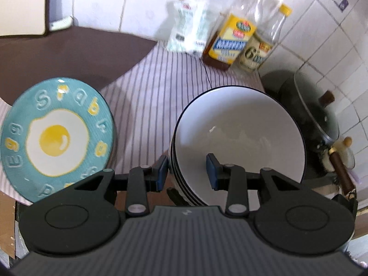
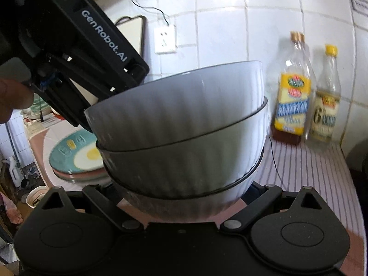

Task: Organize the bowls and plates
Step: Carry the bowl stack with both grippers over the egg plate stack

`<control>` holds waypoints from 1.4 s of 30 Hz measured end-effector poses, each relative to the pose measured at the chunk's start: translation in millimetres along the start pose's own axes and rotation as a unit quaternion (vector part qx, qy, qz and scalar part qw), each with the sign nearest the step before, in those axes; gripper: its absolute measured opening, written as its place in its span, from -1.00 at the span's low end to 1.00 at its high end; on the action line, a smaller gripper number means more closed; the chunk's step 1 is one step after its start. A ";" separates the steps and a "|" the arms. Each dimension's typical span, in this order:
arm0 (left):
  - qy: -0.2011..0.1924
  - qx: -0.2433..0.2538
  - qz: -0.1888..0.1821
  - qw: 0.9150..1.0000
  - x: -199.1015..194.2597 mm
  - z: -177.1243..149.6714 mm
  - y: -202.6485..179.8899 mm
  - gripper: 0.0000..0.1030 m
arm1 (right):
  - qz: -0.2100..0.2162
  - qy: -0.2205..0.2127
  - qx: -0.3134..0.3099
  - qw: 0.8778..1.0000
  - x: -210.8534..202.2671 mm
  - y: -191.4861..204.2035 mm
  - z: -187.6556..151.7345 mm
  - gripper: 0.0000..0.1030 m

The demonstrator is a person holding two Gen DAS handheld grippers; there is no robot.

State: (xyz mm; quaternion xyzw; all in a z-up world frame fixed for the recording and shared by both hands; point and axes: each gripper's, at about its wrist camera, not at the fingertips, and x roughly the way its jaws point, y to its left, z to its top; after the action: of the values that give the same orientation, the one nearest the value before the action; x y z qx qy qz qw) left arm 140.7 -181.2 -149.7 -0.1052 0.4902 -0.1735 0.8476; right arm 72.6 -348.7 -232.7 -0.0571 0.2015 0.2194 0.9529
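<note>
A stack of three white ribbed bowls with dark rims (image 1: 241, 133) (image 2: 184, 115) hangs tilted above the striped cloth (image 1: 149, 96). My left gripper (image 1: 187, 172) is shut on the stack's near rim, one blue pad outside and one inside the top bowl; in the right wrist view it (image 2: 86, 115) comes in from the upper left. My right gripper (image 2: 181, 197) clasps the lowest bowl from both sides, its fingertips hidden behind it. A teal fried-egg plate (image 1: 57, 135) (image 2: 78, 154) tops a small plate pile to the left.
Two sauce bottles (image 1: 232, 39) (image 1: 262, 50) and a white bag (image 1: 191, 30) stand against the tiled wall. A dark pan with a glass lid (image 1: 310, 115) sits at the right. A wall socket (image 2: 164, 39) is behind the bowls. A person's finger (image 2: 11, 101) shows at far left.
</note>
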 end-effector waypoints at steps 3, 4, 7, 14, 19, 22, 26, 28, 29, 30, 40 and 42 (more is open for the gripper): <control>-0.012 -0.004 0.007 1.000 -18.7 5.9 6.1 -0.34 | 0.013 -0.010 -0.009 1.000 1.2 5.4 13.4 0.94; -0.015 -0.005 0.011 1.000 -23.9 6.6 8.9 -0.34 | 0.018 -0.013 -0.011 1.000 1.8 8.4 17.8 0.94; -0.024 -0.016 0.024 0.999 -39.0 7.5 20.3 -0.34 | 0.037 -0.021 -0.015 0.999 6.1 18.3 29.8 0.94; -0.047 -0.044 0.054 0.996 -63.3 2.1 55.5 -0.34 | 0.083 -0.031 -0.020 0.996 23.9 47.5 45.9 0.94; -0.053 -0.062 0.079 0.994 -73.1 -0.4 81.5 -0.34 | 0.117 -0.031 -0.025 0.992 43.5 67.2 49.8 0.94; -0.050 -0.076 0.088 0.992 -74.4 -2.0 97.7 -0.34 | 0.133 -0.027 -0.033 0.990 54.4 77.7 49.3 0.94; -0.043 -0.087 0.095 0.991 -72.5 -2.3 118.8 -0.34 | 0.148 -0.018 -0.038 0.988 68.2 90.5 48.2 0.94; -0.038 -0.088 0.098 0.991 -69.8 -1.1 127.4 -0.34 | 0.152 -0.014 -0.037 0.988 74.3 96.2 46.1 0.94; -0.035 -0.089 0.098 0.991 -68.3 -0.8 130.9 -0.34 | 0.153 -0.012 -0.037 0.987 77.3 97.4 46.4 0.94; -0.032 -0.088 0.098 0.991 -66.6 0.1 135.0 -0.34 | 0.153 -0.010 -0.038 0.987 80.2 99.3 45.5 0.94; 0.014 -0.046 0.085 0.995 -38.6 18.7 157.9 -0.34 | 0.124 0.011 -0.034 0.992 103.4 111.4 38.0 0.94; 0.024 -0.036 0.081 0.996 -31.4 22.6 160.4 -0.34 | 0.115 0.014 -0.030 0.993 108.4 112.8 35.3 0.94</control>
State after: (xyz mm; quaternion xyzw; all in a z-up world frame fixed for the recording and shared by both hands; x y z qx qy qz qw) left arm 176.6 -21.4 -169.4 -0.0912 0.5234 -0.0887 0.8425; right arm 124.7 -197.6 -247.1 -0.0654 0.2133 0.3328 0.9162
